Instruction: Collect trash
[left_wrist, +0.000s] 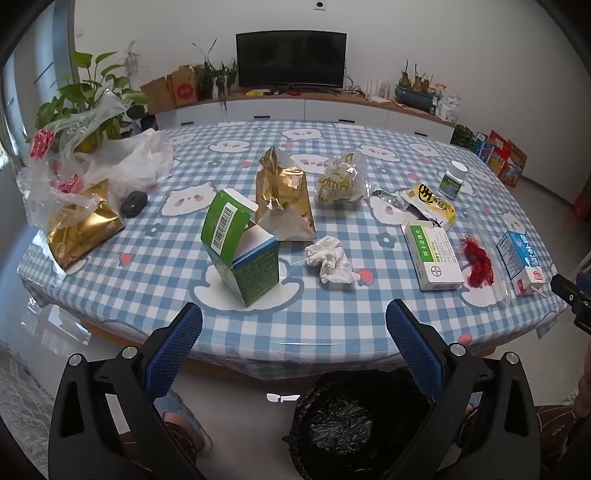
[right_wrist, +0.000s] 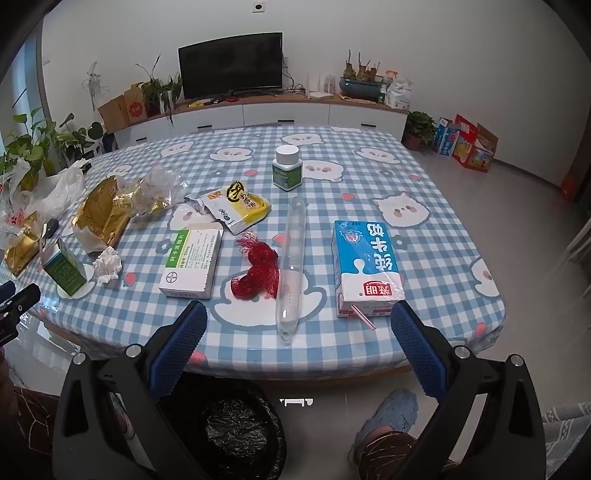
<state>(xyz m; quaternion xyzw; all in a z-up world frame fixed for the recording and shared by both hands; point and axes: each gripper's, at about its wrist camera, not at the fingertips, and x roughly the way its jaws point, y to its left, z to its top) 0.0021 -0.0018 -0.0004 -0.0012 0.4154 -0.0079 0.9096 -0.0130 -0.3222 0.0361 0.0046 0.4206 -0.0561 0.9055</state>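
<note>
bare table edge (right_wrist: 258, 347) ahead, litter beyond, bin (left_wrist: 354, 424) below

Home living room: television (left_wrist: 291, 61), houseplants (left_wrist: 88, 99).

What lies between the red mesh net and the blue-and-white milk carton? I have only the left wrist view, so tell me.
Observer: A long clear plastic tube lies there. It runs from near the front edge of the blue-checked table toward the white-capped green bottle.
Operator: Report the right tool's state.
Observer: The right tool is open and empty. It hovers at the table's front edge, with the blue-and-white milk carton just ahead of its right finger.
Operator: Give me the bin's place from that side.
Observer: The black-lined bin sits on the floor below the tool's left finger.
</note>
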